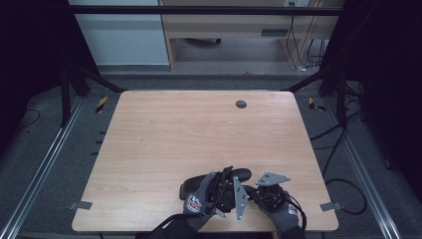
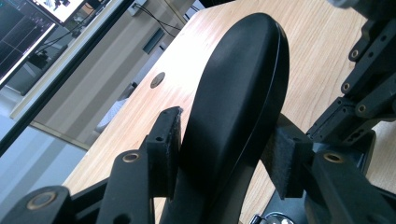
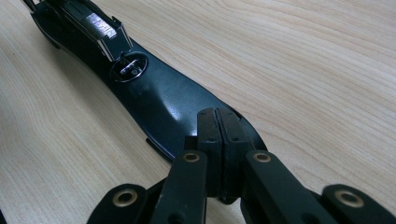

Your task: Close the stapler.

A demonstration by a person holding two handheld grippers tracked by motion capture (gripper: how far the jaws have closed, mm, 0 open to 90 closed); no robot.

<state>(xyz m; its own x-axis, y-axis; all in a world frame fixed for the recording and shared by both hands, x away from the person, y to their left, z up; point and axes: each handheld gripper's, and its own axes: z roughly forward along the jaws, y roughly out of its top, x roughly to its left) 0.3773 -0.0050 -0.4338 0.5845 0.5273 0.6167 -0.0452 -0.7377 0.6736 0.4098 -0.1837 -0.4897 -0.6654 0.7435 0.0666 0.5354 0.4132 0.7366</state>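
Observation:
A black stapler lies opened near the table's front edge. My left gripper is shut on its curved black top arm, one pad on each side; in the high view the left gripper sits in a gloved hand. The stapler's flat base, with its round metal anvil and the staple channel beyond, stretches away from my right gripper. Its jaws are shut pad to pad, with nothing seen between them, and the tips sit over the base's near end. The right gripper lies beside the left one.
The wooden table has a round grommet hole near its far edge. Metal rails run along both sides, with cables on the floor at the right. A desk and monitor stand beyond the table.

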